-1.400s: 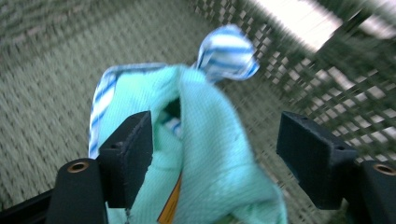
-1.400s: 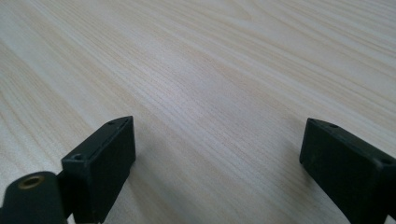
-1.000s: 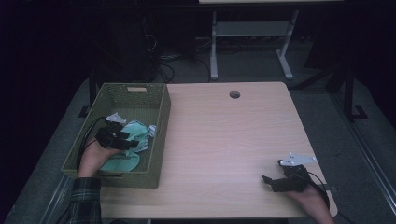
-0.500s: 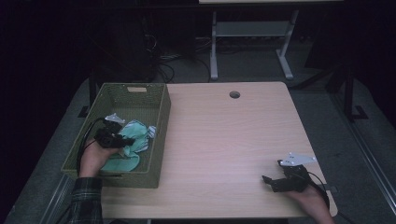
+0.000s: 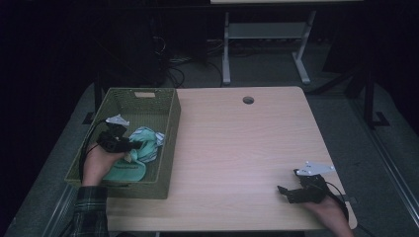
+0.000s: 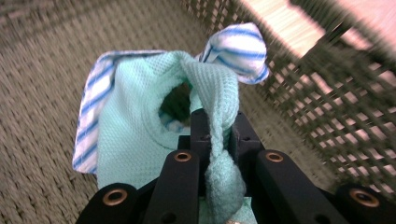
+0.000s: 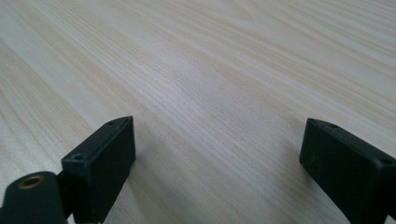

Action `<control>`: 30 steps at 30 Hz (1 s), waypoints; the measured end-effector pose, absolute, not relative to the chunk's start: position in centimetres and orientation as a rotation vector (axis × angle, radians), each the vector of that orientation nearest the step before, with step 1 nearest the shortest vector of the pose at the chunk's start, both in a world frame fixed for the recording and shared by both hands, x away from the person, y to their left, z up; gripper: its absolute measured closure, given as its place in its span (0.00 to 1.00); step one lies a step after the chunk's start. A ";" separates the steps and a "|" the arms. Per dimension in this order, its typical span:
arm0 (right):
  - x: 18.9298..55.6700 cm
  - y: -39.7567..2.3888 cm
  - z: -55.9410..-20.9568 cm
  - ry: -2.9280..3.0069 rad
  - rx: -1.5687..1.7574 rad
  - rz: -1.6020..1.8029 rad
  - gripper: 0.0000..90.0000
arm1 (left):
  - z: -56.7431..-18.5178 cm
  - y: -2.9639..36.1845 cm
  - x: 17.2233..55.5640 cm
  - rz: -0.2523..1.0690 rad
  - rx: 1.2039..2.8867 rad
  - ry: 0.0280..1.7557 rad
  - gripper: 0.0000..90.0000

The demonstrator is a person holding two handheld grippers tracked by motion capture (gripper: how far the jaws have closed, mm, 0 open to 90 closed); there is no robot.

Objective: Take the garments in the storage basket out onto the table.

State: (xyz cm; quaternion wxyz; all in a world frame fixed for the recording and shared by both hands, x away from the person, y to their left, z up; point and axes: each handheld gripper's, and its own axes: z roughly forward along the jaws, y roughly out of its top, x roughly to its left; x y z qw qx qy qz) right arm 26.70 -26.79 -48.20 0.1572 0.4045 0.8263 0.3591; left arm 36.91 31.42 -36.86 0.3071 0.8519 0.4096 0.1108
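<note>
Left tongs [image 6: 218, 135] have just closed, pinching the mint-green cloth [image 6: 140, 121], seemingly inside the basket [image 5: 168, 133]; right tongs [image 7: 217, 154] gape empty above the table [image 5: 247, 148].

Dim lab, bare wooden table [image 5: 237, 148], floor cables [image 5: 183, 61]

A light wooden table [image 5: 237, 148] is standing in a dark room. A small round hole [image 5: 248, 100] is sitting near the table's far edge, about in the middle. Behind the far edge, a white metal stand [image 5: 264, 44] is standing on the grey floor [image 5: 346, 106]. Black cables [image 5: 190, 64] are lying in a tangle on the floor past the table's far left corner.
</note>
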 end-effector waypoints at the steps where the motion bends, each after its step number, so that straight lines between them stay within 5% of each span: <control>1: 26.7 -26.8 -48.2 2.364 1.158 1.027 0.11 | -36.6 31.4 36.8 0.293 2.242 1.083 0.91; 30: 26.7 -26.7 -48.2 2.366 1.168 1.028 0.11 | -29.8 31.3 36.7 0.293 2.128 1.013 0.91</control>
